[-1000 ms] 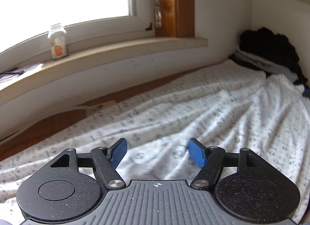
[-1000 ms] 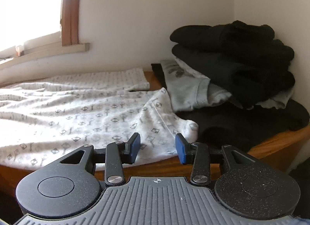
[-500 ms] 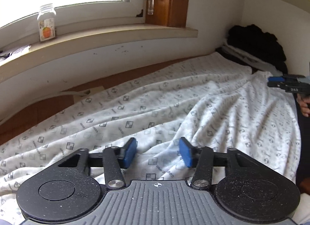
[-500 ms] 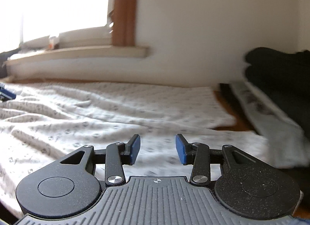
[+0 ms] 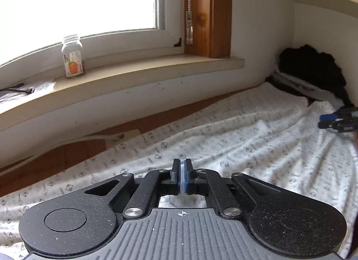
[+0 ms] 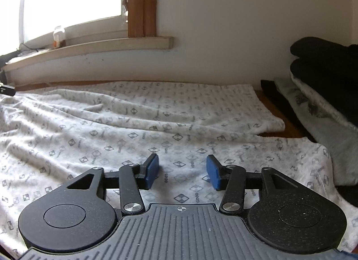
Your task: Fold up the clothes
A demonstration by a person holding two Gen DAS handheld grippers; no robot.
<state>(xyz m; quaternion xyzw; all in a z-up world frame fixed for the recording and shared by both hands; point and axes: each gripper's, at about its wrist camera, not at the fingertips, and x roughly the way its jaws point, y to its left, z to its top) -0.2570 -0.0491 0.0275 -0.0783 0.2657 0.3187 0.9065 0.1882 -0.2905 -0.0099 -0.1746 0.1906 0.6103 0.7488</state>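
Patterned white garment point(image 6: 156, 125) spread rumpled over wooden surface, no fold visible; folding judged still ahead. Stack of dark clothes point(image 6: 324, 70) at 2 o'clock, right view. Left gripper point(image 5: 183, 178) pads pinched together on thin pale layer, likely garment edge. Right gripper point(image 6: 182, 170) spread wide, empty, garment directly under and ahead, 12 o'clock

Right gripper point(image 5: 331, 121): blurred, cut by left-wrist frame edge.
Clear plastic orange-labelled bottle point(image 6: 58, 36): label unreadable.
Black folded clothes stack point(image 6: 329, 67): cut off right.
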